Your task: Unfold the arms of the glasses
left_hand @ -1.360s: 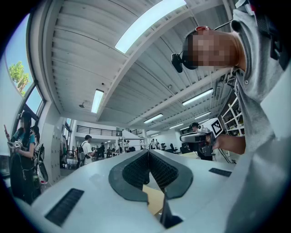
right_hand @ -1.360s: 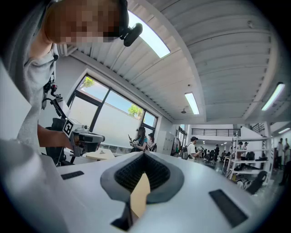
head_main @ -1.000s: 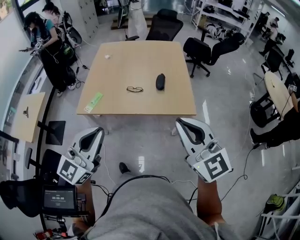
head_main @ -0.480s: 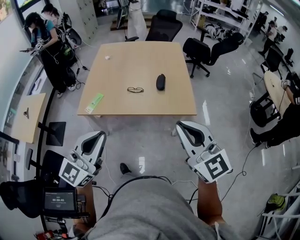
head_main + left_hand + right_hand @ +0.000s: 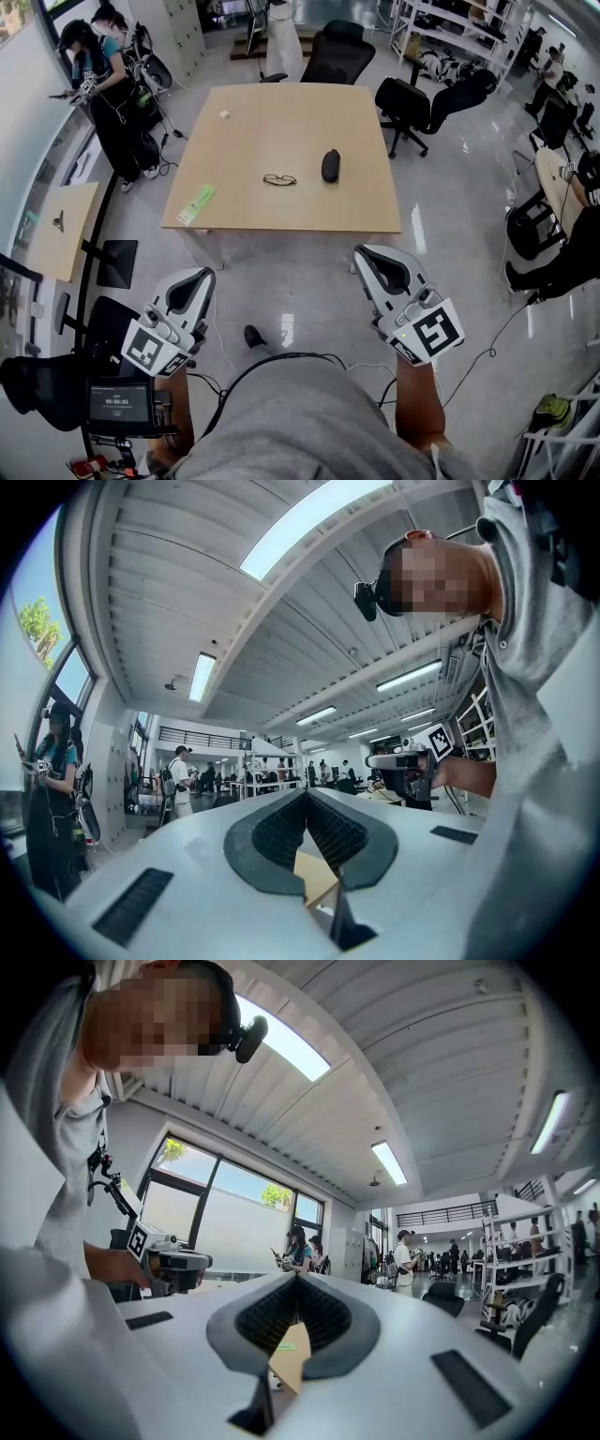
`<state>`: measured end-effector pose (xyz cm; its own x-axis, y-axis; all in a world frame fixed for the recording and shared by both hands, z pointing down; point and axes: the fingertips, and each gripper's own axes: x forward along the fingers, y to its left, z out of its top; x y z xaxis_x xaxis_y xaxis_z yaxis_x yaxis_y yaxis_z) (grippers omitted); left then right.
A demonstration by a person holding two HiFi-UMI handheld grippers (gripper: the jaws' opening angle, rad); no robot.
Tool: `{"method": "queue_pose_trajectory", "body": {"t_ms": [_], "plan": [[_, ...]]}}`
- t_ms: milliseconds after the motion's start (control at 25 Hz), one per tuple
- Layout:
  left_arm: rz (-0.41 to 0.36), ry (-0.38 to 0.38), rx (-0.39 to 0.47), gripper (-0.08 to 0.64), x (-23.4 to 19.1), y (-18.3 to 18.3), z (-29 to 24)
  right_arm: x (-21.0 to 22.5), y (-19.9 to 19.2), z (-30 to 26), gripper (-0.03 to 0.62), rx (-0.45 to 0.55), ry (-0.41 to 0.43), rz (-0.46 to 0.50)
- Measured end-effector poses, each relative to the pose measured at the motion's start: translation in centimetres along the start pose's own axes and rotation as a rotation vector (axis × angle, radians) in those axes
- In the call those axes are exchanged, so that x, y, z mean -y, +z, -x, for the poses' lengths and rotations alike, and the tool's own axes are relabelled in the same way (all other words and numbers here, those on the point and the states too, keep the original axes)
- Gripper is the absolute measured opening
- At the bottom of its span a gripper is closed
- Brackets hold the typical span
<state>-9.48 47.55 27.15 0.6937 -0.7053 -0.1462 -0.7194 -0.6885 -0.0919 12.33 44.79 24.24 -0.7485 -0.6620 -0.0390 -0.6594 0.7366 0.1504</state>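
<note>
Head view, glasses: glasses (image 5: 279,179) lie mid-surface (image 5: 281,112), near a black case (image 5: 330,165). They are well apart from the left gripper (image 5: 192,281) and right gripper (image 5: 373,258), both over the glossy floor (image 5: 309,281).
Head view, room: office chairs (image 5: 412,98) stand beyond the surface; a green strip (image 5: 197,203) lies at its near-left edge.
Left gripper view: fingers (image 5: 272,836) clenched together, nothing between.
Right gripper view: fingers (image 5: 262,1321) clenched together, empty.
Hard to make out: whether the glasses' arms are folded.

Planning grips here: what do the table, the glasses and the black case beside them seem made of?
The square light-tan table looks like matte wood laminate: even colour, no strong glare. The thin dark-rimmed glasses seem wire-framed, perhaps metal; too small to be sure. The black oval case looks dull and smooth, possibly plastic or leatherette.
</note>
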Motion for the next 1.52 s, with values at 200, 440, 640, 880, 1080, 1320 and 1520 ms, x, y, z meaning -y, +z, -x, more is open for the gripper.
{"method": "queue_pose_trajectory", "body": {"t_ms": [200, 440, 640, 880, 1080, 1320, 1520], "plan": [[0.010, -0.008, -0.011, 0.006, 0.8, 0.8, -0.5, 0.5, 0.6, 0.8, 0.008, -0.012, -0.005, -0.012], [0.024, -0.031, -0.017, 0.006, 1.0, 0.2, -1.7, 1.4, -0.3, 1.1, 0.008, -0.039, -0.021, -0.025], [0.038, -0.046, -0.025, 0.006, 1.2, -0.4, -2.4, 1.8, -0.9, 1.4, 0.008, -0.057, -0.036, -0.034], [0.048, -0.055, -0.024, 0.006, 1.3, -0.8, -2.2, 1.5, -1.3, 1.6, 0.008, -0.070, -0.043, -0.041], [0.059, -0.039, -0.029, 0.006, 1.1, -1.6, -1.2, 0.6, -2.1, 1.1, 0.008, -0.078, -0.026, -0.056], [0.081, 0.002, -0.047, 0.006, 0.3, -2.9, 0.4, -0.3, -3.3, -0.5, 0.008, -0.090, 0.017, -0.074], [0.120, 0.016, -0.051, 0.006, -1.3, -3.7, 0.4, -0.7, -3.4, -2.7, 0.008, -0.108, 0.047, -0.074]]}}
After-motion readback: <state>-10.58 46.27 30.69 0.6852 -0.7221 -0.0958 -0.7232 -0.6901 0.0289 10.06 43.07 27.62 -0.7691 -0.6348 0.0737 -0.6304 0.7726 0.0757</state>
